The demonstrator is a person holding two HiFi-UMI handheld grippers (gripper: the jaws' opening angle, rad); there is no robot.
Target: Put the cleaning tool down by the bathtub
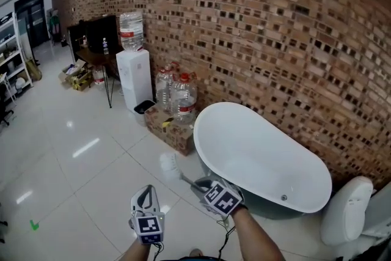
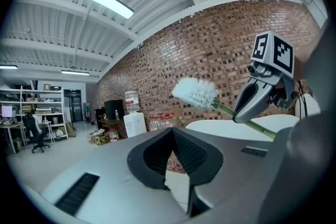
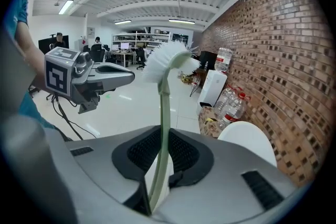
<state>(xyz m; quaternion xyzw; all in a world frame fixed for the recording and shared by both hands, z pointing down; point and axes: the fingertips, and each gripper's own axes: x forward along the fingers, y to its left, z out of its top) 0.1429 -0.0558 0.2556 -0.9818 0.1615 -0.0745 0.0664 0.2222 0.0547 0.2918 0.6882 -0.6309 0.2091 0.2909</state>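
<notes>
The cleaning tool is a toilet brush [image 1: 169,162] with white bristles and a pale green handle. My right gripper [image 1: 201,183] is shut on that handle, and the bristle head hangs above the floor just left of the white bathtub [image 1: 256,156]. In the right gripper view the handle runs up between the jaws to the brush head [image 3: 167,60], with the right gripper [image 3: 164,134] clamped on it. My left gripper [image 1: 145,192] is to the left, apart from the brush. Its jaws meet at the tip with nothing in them, as the left gripper view [image 2: 172,136] also shows.
A water dispenser [image 1: 134,76] stands by the brick wall. Large water bottles [image 1: 177,95] sit on a cardboard box [image 1: 171,128] at the tub's far end. A white toilet [image 1: 348,214] is at the right. Desks and shelves are at the back left.
</notes>
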